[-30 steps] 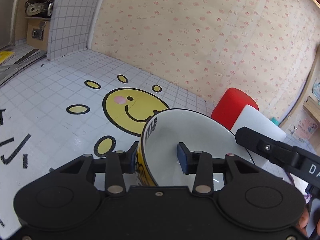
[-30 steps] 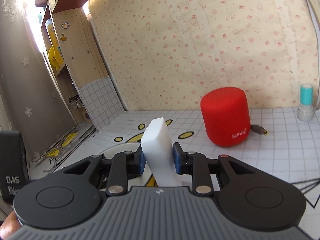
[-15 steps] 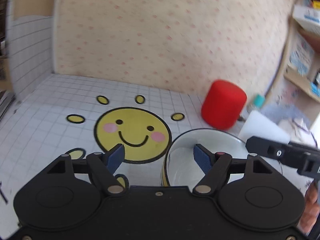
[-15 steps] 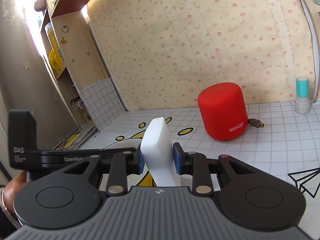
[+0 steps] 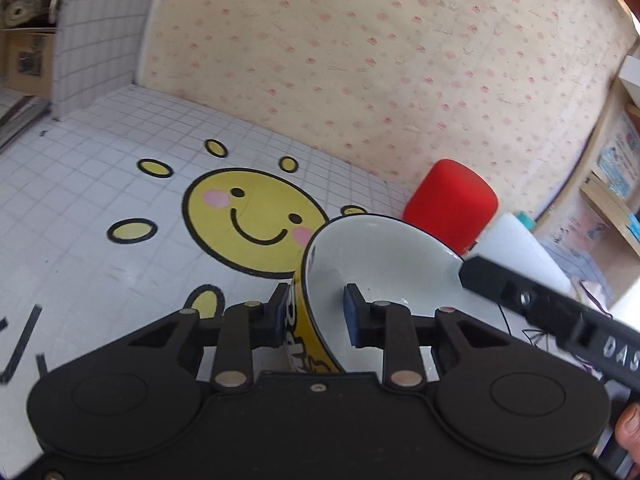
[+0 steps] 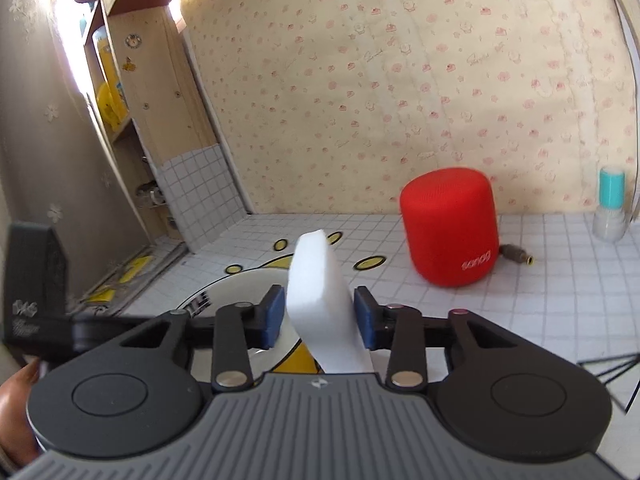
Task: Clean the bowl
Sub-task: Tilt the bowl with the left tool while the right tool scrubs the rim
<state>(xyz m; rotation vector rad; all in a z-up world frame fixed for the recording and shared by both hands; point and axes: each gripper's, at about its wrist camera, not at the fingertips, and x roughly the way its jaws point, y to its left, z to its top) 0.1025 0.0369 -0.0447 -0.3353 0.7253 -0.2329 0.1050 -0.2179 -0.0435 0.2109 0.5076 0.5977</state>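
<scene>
Now the left gripper (image 5: pixel 316 312) pinches the wall of the bowl (image 5: pixel 384 260), one finger inside and one outside, tilting it above the surface (image 5: pixel 100 200). The right gripper (image 6: pixel 320 316) is clamped on a white sponge (image 6: pixel 316 280) beside the bowl, near a red speaker (image 6: pixel 450 226).

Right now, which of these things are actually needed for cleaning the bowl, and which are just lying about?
For the job:
- bowl, its wall pinched by the left gripper
- white sponge, held in the right gripper

Lying about:
- red speaker
- teal-capped bottle
- smiley-face mat
</scene>
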